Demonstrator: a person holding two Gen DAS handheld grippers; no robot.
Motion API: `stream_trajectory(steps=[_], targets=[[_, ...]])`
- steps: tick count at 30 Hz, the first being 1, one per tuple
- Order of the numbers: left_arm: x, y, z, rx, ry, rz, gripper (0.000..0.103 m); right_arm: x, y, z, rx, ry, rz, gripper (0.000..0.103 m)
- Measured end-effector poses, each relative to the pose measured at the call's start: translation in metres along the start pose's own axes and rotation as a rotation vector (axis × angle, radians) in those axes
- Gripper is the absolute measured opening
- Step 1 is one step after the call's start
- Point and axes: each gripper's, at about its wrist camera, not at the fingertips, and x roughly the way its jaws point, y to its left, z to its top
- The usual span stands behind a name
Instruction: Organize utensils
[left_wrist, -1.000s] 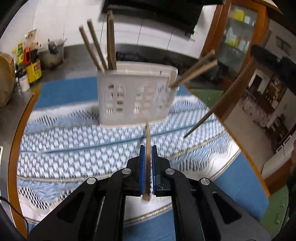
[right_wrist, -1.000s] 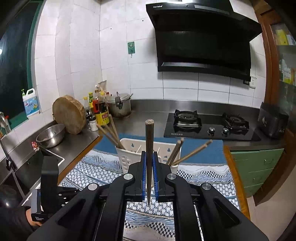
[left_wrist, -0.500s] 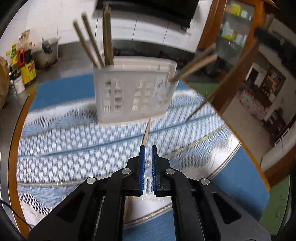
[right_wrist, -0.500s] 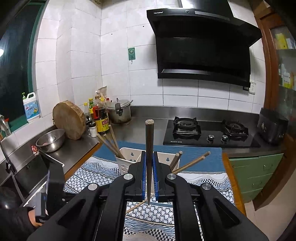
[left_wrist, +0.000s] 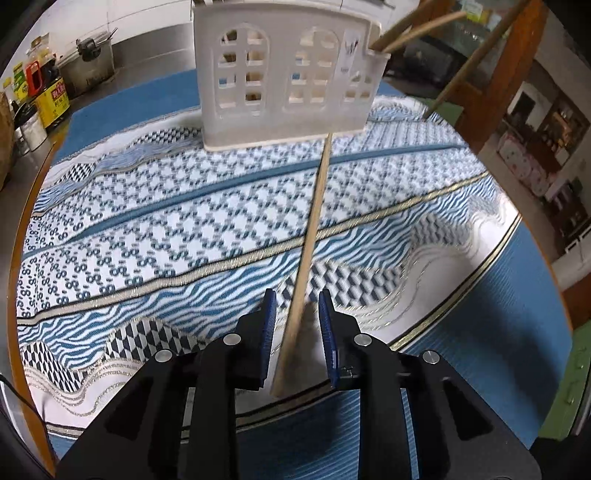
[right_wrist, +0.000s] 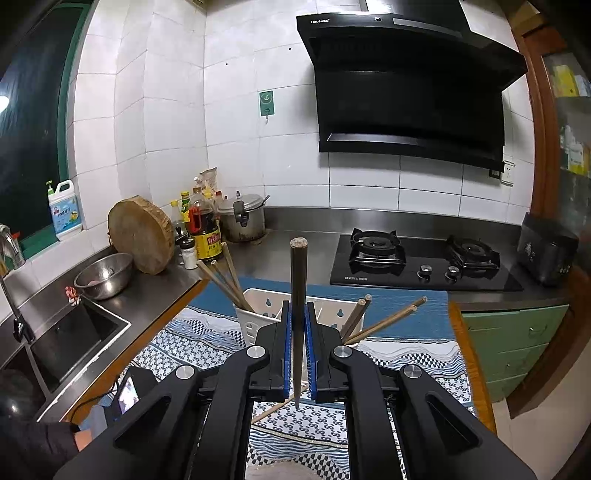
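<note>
Lower now than a second ago, my left tongs (left_wrist: 295, 332) sit close over the patterned cloth (left_wrist: 147, 229), and their jaws have just been opening: the pale wooden chopstick (left_wrist: 314, 218) they clamped then lies loose between the parted pads, neither pad pressing it.

Item, pale chopstick: lies slanted on the cloth, its far tip reaching the foot of the white utensil holder (left_wrist: 284, 81), its near butt between my left jaws. Judged light, stiff and smooth; likely to roll or pivot if nudged. Best taken near the thick butt end, across its width.

Item, dark chopstick (right_wrist: 298, 295): upright in my right tongs (right_wrist: 297, 354), which are shut on it below mid-length, as before; thick end up, tip hanging just under the pads.

Item, white utensil holder: slotted plastic, standing on the cloth on the counter (right_wrist: 295, 254). Left compartment holds several brown chopsticks (right_wrist: 225, 280) leaning left; right compartment holds more (right_wrist: 384, 317) leaning right. Middle compartment's contents I cannot tell.

Task standing, as I judge it: two chopsticks not yet in the holder.
</note>
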Motion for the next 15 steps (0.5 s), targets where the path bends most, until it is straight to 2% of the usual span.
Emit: stream_trajectory(steps=[5, 10, 12, 15], targets=[[0.0058, -0.0024, -0.0074, 0.043, 0.013, 0.016, 0.022, 0.0004, -0.0002, -0.0003, 0.006, 0.004, -0.001, 0.007], [0.0068, -0.0039, -0.0070, 0.071, 0.019, 0.059, 0.008, 0.0008, -0.0006, 0.0001, 0.005, 0.005, 0.003, 0.007], [0.0065, -0.0070, -0.0075, 0.087, 0.021, 0.078, 0.007, 0.0009, -0.0005, -0.0001, 0.005, 0.004, 0.002, 0.007], [0.0001, -0.0057, -0.0046, 0.049, 0.004, 0.050, 0.006, 0.0007, -0.0011, -0.0001, 0.008, 0.004, 0.001, 0.007]])
